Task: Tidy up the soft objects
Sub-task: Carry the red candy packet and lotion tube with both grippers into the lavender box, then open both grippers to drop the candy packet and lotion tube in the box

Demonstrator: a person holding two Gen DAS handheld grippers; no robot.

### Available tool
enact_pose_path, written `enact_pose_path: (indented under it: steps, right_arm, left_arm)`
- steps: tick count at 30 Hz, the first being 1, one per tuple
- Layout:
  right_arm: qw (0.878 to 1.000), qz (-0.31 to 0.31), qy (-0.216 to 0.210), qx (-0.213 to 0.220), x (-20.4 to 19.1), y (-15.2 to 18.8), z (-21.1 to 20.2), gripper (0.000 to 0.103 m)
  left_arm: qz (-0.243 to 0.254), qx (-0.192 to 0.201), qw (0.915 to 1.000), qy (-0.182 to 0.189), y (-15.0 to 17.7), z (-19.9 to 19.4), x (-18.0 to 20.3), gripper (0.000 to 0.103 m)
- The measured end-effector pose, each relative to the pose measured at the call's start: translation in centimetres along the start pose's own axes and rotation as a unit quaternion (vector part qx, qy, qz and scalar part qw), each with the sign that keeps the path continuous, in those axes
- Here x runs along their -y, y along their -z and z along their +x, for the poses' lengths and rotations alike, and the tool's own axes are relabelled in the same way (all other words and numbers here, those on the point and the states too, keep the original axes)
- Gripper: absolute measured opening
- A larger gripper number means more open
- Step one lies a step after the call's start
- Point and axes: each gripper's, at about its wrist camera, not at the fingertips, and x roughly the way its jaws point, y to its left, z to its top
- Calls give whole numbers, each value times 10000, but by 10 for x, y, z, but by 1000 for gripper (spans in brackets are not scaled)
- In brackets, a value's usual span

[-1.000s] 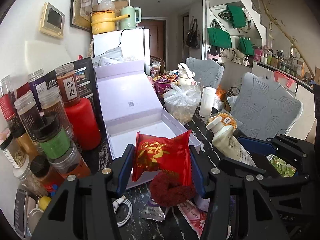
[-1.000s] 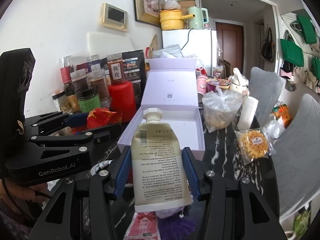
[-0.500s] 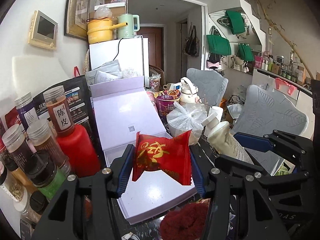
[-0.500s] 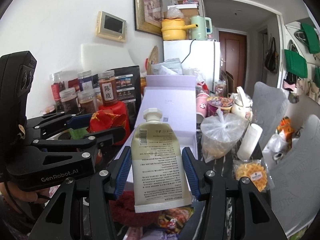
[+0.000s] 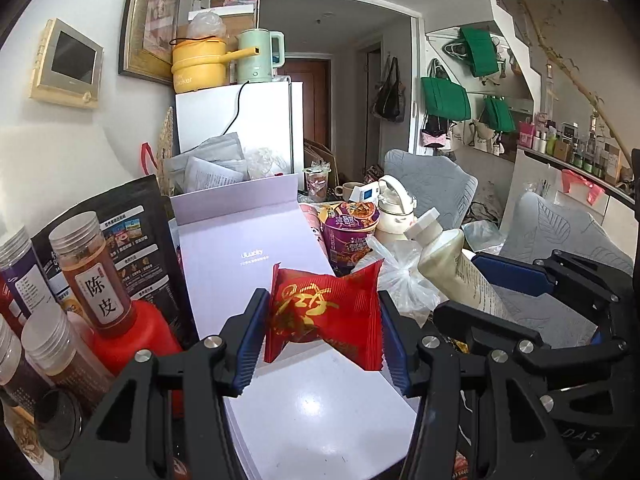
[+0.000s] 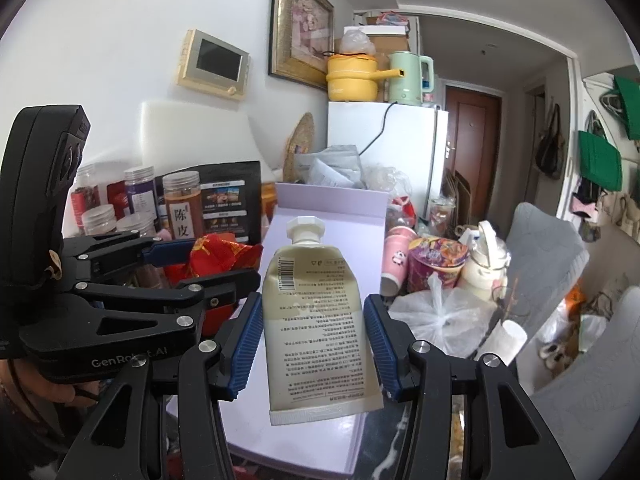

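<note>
A: Which step was in hand?

B: Carrying to the box, it was judged. A red snack packet (image 5: 324, 316) was clamped between the blue pads of the left gripper (image 5: 322, 334), and a cream squeeze tube (image 6: 316, 320), cap pointing away, was pinched between the pads of the right gripper (image 6: 310, 340). Both items were held in the air above the open lilac box (image 5: 320, 412), whose lid stood raised at the back.

A: What was called for next?

B: A lowering into the box's empty white interior, it was thought, then a parting of the jaws once each item was resting. Care was needed beside the jars (image 5: 96, 276) crowded at the left and the tied plastic bag (image 6: 440, 316) at the right.
</note>
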Motion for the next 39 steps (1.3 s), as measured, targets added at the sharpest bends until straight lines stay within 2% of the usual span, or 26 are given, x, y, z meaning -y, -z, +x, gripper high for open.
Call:
enact_pose_path:
  steps: [8, 20, 23, 25, 33, 39]
  right_arm:
    - [9999, 44, -60, -105, 15, -8, 41, 51]
    - [9981, 232, -67, -558, 31, 8, 93, 51]
    - [9974, 244, -62, -677, 33, 11, 101, 50]
    - [9969, 232, -47, -745, 33, 14, 105, 45]
    - [9942, 204, 22, -1058, 34, 27, 123, 44]
    - [9932, 306, 113, -1120, 38, 29, 123, 44]
  left_arm:
    - [-10, -182, 9997, -154, 0, 39, -12, 52]
    - [-128, -725, 9966, -363, 18, 91, -29, 52]
    - [-103, -829, 9957, -392, 23, 100, -31, 52]
    - [-91, -893, 9951, -416, 25, 105, -31, 52]
    - [-72, -1147, 9922, -489, 38, 120, -30, 53]
    - [-60, -1411, 9880, -618, 42, 130, -33, 55]
